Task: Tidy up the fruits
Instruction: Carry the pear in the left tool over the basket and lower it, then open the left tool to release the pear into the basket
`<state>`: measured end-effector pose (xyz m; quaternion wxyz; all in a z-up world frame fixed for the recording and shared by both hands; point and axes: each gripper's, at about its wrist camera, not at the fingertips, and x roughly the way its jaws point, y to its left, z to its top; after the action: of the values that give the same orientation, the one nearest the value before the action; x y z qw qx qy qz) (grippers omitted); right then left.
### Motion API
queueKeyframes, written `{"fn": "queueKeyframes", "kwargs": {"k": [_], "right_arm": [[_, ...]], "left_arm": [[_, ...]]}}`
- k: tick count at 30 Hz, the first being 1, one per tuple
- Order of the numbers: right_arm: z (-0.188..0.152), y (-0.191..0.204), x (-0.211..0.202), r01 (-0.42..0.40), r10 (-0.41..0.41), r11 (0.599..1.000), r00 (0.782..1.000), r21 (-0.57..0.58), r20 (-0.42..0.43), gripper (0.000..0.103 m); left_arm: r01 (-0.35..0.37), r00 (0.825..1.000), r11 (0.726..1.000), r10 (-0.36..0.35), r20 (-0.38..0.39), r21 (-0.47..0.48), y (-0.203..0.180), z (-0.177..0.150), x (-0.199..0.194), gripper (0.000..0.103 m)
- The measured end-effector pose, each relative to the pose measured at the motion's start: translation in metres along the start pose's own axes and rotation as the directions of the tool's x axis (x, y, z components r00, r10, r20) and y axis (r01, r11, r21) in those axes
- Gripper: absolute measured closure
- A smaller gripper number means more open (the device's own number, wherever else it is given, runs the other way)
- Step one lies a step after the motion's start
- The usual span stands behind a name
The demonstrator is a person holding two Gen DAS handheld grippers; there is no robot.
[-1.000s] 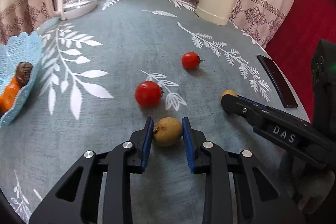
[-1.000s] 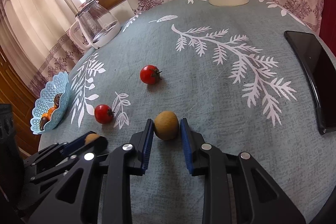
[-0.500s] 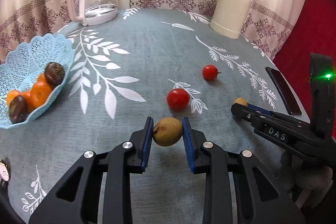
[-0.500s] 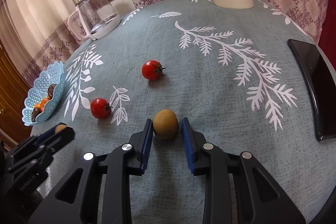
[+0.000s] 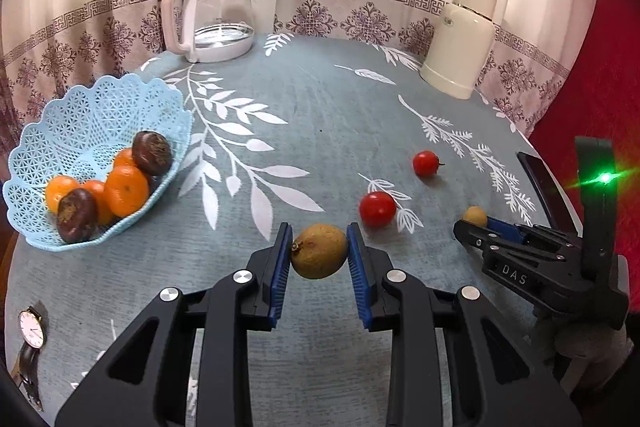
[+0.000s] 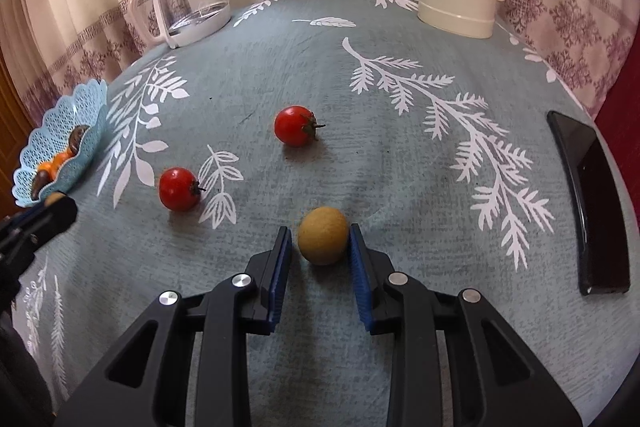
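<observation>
Jaws of the left gripper (image 5: pixel 319 254) clamp a brown longan (image 5: pixel 319 251), lifted off the desk, with the blue basket (image 5: pixel 90 119) off to its left. Right gripper (image 6: pixel 319 246) jaws stand open around a second longan (image 6: pixel 322 235) resting on the desk, apparently only the right-hand pad touching it.

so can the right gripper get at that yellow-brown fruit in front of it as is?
Probably yes. The right gripper is open with the yellow-brown fruit already between its pads, nothing blocking.
</observation>
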<state>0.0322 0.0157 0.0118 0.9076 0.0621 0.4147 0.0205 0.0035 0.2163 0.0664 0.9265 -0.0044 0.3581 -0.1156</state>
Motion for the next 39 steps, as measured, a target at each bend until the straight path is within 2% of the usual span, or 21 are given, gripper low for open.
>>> {"fn": "queueKeyframes", "kwargs": {"k": [10,15,24,29,39], "right_arm": [[-0.001,-0.002,-0.002,0.005,-0.005,1.0,1.0,0.007,0.013,0.077],[-0.001,-0.004,-0.003,-0.001,0.0,1.0,1.0,0.017,0.019,0.078],[-0.001,-0.007,-0.003,-0.004,0.004,1.0,1.0,0.03,0.02,0.078],[-0.001,-0.007,-0.003,-0.004,0.004,1.0,1.0,0.03,0.021,0.078],[-0.002,-0.008,-0.003,-0.009,0.008,0.999,1.0,0.035,0.021,0.078]], "left_arm": [[-0.036,0.998,0.999,0.038,0.043,-0.04,0.027,0.011,-0.013,0.074],[-0.082,0.993,0.992,0.089,0.074,-0.095,0.057,0.019,-0.023,0.074],[-0.199,0.971,0.953,0.223,0.086,-0.229,0.128,0.027,-0.036,0.074],[-0.26,0.953,0.93,0.29,0.085,-0.261,0.153,0.028,-0.04,0.074],[-0.298,0.944,0.904,0.327,0.048,-0.305,0.176,0.025,-0.031,0.074]]}}
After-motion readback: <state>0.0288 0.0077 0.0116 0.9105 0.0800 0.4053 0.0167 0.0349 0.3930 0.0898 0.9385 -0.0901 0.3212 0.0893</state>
